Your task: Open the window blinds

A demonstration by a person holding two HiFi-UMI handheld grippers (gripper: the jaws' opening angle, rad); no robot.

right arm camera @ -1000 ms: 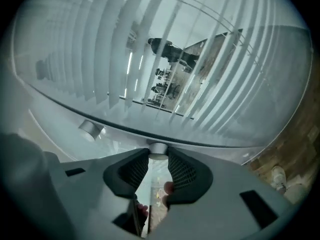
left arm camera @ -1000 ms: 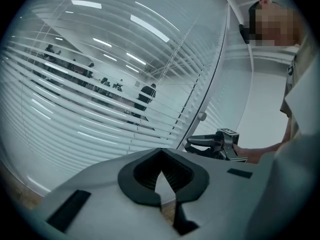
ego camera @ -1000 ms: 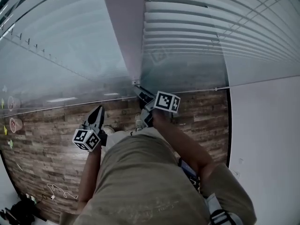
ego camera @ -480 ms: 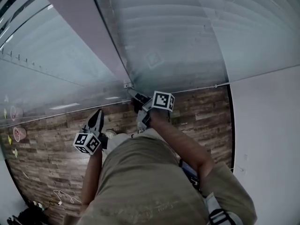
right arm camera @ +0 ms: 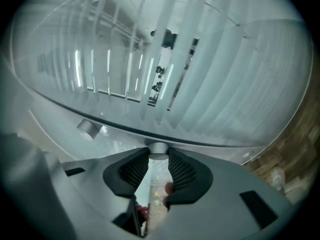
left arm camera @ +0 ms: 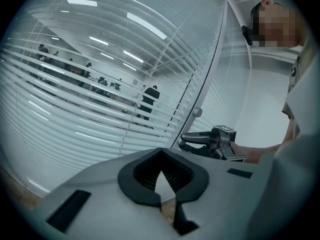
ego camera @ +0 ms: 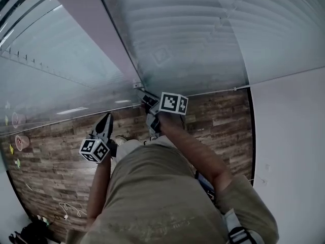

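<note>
Right gripper view, right gripper [right arm camera: 158, 159] jaws clamped on knob [right arm camera: 158, 148] — grip unreadable in head view, left gripper [left arm camera: 161, 159] jaws closed.

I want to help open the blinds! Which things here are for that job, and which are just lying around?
For the job:
- blinds behind the glass
- round knob
- right gripper, pinching that knob

Just lying about:
- white cable on the floor
- second knob, untouched
- left gripper, shut and empty
</note>
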